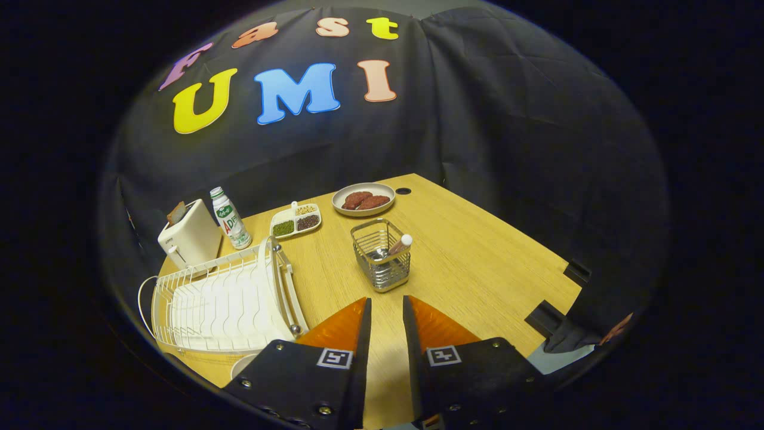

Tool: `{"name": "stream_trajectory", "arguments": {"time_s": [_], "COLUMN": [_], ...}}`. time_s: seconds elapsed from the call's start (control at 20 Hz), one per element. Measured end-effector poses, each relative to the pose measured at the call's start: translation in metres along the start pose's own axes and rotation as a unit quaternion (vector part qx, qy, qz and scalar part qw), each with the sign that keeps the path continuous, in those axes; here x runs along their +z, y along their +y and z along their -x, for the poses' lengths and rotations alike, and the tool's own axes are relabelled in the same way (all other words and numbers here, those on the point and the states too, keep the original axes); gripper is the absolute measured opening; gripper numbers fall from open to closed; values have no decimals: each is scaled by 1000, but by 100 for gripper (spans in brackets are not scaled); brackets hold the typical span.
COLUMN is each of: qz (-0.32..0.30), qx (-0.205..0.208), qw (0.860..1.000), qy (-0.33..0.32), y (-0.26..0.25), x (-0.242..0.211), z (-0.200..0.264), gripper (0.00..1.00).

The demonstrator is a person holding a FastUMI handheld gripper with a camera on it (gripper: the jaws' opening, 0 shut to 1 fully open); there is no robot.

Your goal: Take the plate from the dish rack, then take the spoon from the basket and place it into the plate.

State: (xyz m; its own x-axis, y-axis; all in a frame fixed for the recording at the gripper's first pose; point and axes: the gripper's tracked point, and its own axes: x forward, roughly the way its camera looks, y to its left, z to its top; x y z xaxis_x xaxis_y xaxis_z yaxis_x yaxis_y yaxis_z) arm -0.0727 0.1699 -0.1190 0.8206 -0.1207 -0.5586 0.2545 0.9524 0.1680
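Observation:
A white wire dish rack (224, 301) stands on the wooden table (477, 263), left of my fingers, with no plate showing in its slots. A curved white rim, seemingly the plate (243, 363), peeks out on the table in front of the rack, mostly hidden under my left finger. Just ahead of my fingers is a metal wire basket (382, 257) holding the spoon (399, 245), whose pale handle leans over the right rim. My gripper (387, 298) hovers above the table, open by a narrow gap with nothing between its fingers.
Behind the rack are a white toaster (190, 239) and a drink bottle (230, 218). Farther back lie a divided dish of beans (295, 220) and a plate of brown food (364, 199). Bare table stretches right of the basket to the edge.

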Motion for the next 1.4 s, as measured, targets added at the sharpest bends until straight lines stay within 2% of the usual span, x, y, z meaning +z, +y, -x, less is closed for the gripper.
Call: {"name": "stream_trajectory", "arguments": {"time_s": [0.3, 0.8, 0.85, 0.9, 0.95, 1.1, 1.15, 1.4], "qz": [1, 11, 9, 7, 16, 21, 26, 36], "qx": [-11, 1, 5, 30, 22, 28, 22, 22], "qw": [1000, 1000, 1000, 1000, 1000, 999, 999, 999], "qy": [-9, 5, 5, -2, 2, 3, 6, -15], "y": [-22, -22, -21, -8, -12, -6, -10, -7], "x": [30, 32, 33, 35, 34, 34, 32, 48], "z": [-47, -87, -87, -89, -89, -89, -85, -71], "gripper": [31, 31, 31, 31, 12, 12, 5, 5]}}
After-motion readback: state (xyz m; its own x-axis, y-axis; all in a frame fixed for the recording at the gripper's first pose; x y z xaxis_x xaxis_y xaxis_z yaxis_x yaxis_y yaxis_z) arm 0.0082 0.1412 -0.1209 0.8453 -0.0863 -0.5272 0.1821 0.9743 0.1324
